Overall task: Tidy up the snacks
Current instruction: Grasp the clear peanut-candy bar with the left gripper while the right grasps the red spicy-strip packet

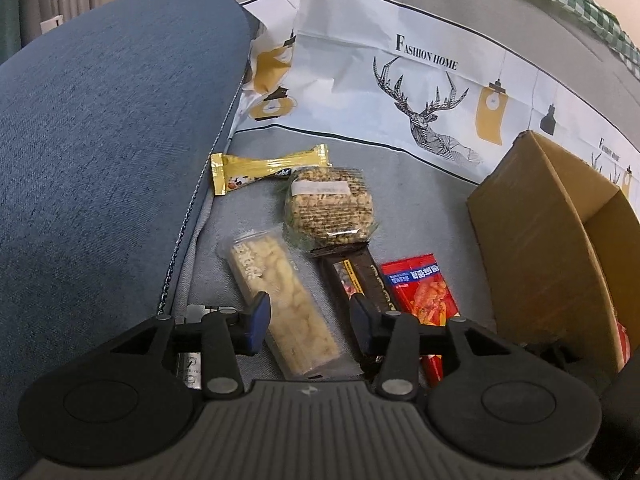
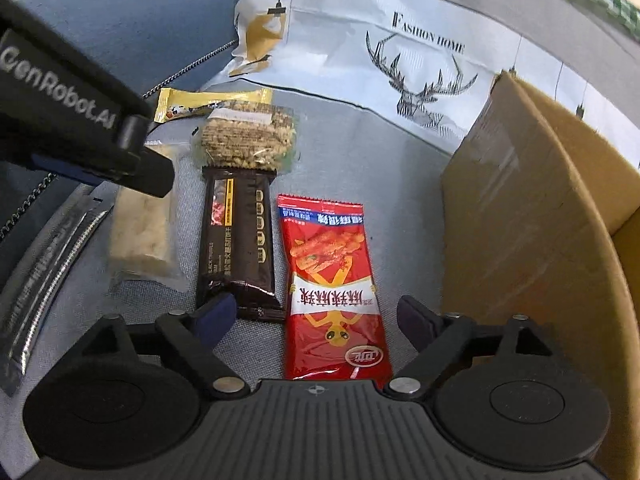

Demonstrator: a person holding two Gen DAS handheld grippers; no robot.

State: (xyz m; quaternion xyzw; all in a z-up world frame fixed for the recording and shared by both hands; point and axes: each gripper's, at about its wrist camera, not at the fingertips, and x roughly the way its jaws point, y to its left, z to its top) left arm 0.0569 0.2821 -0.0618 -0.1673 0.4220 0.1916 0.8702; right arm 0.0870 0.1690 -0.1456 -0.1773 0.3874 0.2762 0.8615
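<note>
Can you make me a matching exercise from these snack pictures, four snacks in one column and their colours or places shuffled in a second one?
Column one:
1. spicy strip packet
2. chocolate bar
3. round seed cake
4. wafer bar

Column two:
A. yellow wrapper, farthest back by the blue cushion
B. dark brown wrapper
C. red, nearest the cardboard box
D. clear wrap, just behind the brown wrapper

Pairs: 1-C, 2-B, 3-D, 4-A

4 snacks [image 2: 236, 240] lie side by side, cardboard box [image 2: 532, 240] right, round cake [image 2: 246, 140] behind.
</note>
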